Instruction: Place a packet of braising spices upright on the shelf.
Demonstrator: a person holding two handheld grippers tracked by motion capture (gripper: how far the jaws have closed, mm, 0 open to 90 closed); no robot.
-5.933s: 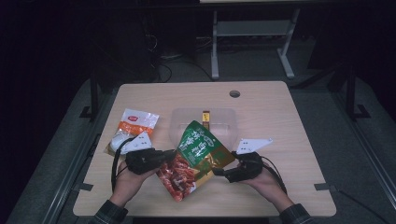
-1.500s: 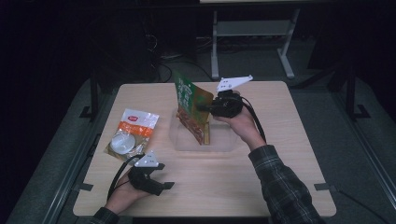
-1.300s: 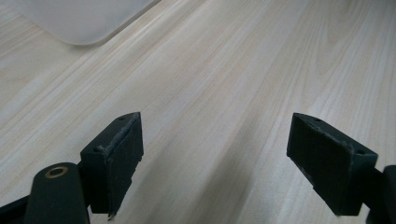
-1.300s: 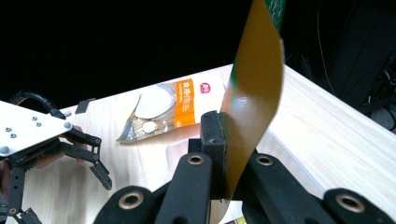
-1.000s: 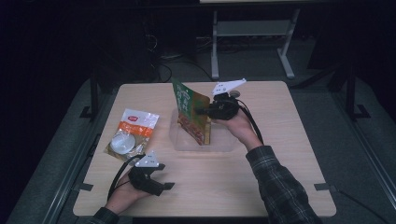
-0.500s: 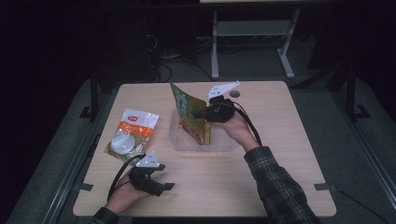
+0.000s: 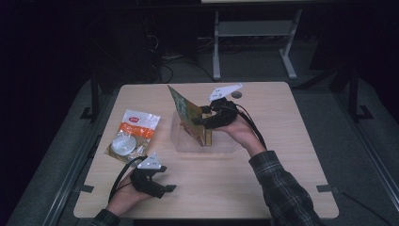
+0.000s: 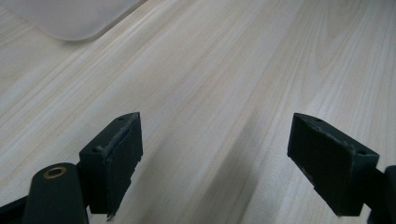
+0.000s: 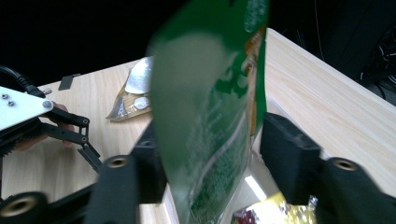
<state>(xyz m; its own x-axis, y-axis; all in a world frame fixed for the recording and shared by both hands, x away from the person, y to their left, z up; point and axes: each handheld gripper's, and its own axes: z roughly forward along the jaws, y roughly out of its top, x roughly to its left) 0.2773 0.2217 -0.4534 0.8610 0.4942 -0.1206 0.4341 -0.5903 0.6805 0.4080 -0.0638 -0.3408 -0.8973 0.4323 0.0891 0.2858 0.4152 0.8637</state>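
Here the right gripper (image 7: 205,121) has just been opening its two black jaws, and the right gripper view shows them parted on either side of the green printed snack pouch (image 9: 212,107), which hangs between them; one pad lies close to the foil, but no squeeze shows, so the grip looks let go. The pouch stands steeply tilted on its lower edge inside the clear shallow plastic tray (image 7: 223,147), its top leaning away from the person's right hand (image 7: 240,134), and something red and yellow, too blurred to name, shows low in the tray beneath it. Left of the tray, apart from it, lies the orange-and-white packet with a silvery round disc (image 7: 131,138) on the pale wooden table (image 7: 282,117). Nearer the person than the tray and to its left, the left gripper (image 7: 157,186) rests low over bare wood, jaws spread wide and holding nothing. The step in hand seems to be the release of the pouch into the tray. The next move likely calls for drawing the right gripper back without snagging the foil, since the upright pouch could topple over the rim.
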